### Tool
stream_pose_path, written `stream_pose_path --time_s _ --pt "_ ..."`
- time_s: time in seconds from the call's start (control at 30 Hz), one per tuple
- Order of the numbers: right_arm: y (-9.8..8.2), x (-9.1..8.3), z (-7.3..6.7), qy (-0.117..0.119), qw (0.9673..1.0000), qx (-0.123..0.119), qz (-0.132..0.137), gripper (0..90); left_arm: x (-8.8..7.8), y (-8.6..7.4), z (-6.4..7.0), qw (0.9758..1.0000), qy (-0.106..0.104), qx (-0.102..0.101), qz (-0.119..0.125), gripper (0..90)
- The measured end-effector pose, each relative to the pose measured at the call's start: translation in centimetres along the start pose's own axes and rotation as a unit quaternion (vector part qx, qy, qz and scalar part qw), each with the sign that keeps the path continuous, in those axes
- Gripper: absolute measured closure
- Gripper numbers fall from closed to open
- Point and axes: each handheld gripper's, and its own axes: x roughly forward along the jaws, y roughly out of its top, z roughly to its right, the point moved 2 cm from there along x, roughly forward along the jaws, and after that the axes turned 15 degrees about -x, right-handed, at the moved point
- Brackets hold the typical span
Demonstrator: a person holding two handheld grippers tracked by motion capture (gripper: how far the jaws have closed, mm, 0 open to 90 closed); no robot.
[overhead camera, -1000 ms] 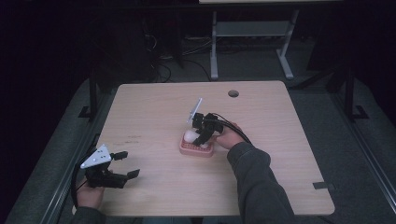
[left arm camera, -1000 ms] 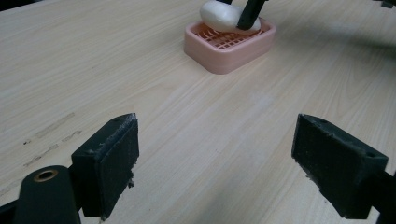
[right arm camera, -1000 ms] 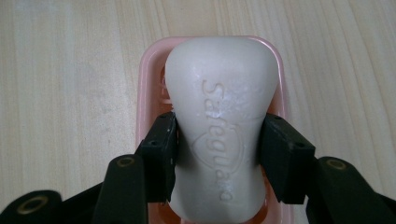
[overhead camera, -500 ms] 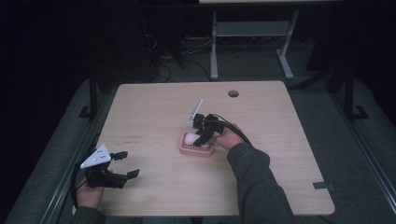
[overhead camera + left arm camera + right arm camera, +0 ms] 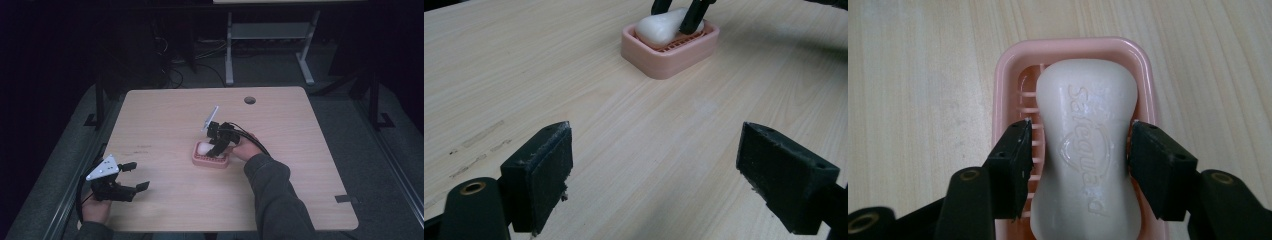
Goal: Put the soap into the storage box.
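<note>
Counter [image 5: 165, 120]: pale wood-grain top, a round cable hole [image 5: 249, 100] near the far edge, faint scuffs at the left. Dark carpeted floor is seen around it, with a grey metal frame [image 5: 270, 35] behind. White soap bar [image 5: 1088, 150] is lain in a pink soap dish [image 5: 1003, 80] at mid-counter. Right tool [image 5: 1079, 150]: jaws just opened, set beside the bar, a slight gap at each pad. Left tool [image 5: 654, 175]: held wide open, nothing between, near the counter's front left corner.

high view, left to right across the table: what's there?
left claw → pink soap dish with the white soap bar in it → right claw over the dish → round hole in the tabletop → black tape strip near the right edge.
</note>
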Motion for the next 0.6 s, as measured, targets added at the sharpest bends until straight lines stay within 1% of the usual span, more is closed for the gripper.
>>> stream_pose_path --time_s 0.13,0.17,0.2,0.3,0.4,0.47,0.6 --pt "-0.1 -0.2 0.0 -0.008 0.9999 0.004 0.008 39.9 0.0 0.0 0.0 1.0000 0.000 0.000 0.000 14.8" --pt "-0.1 -0.3 0.0 -0.009 0.9999 0.001 0.012 39.9 0.0 0.0 0.0 1.0000 0.000 0.000 0.000 14.8" --pt "-0.1 -0.5 -0.1 -0.008 0.9998 0.005 0.015 39.7 0.0 0.0 0.0 1.0000 0.000 -0.001 0.000 14.8" --pt "-0.2 -0.8 -0.2 -0.008 0.9998 0.004 0.016 38.6 0.0 0.0 0.0 1.0000 0.000 0.001 0.000 14.8" --pt "-0.2 -1.1 -0.2 -0.011 0.9997 0.009 0.020 37.1 0.0 0.0 0.0 1.0000 0.001 0.000 -0.001 14.8" --pt "-0.3 -1.3 -0.3 -0.014 0.9997 0.011 0.019 35.6 0.0 0.0 0.0 1.0000 0.000 0.001 0.000 14.8" --pt "-0.5 -1.6 -0.4 -0.013 0.9996 0.014 0.019 34.3 0.0 0.0 0.1 1.0000 0.001 0.001 -0.002 14.8"
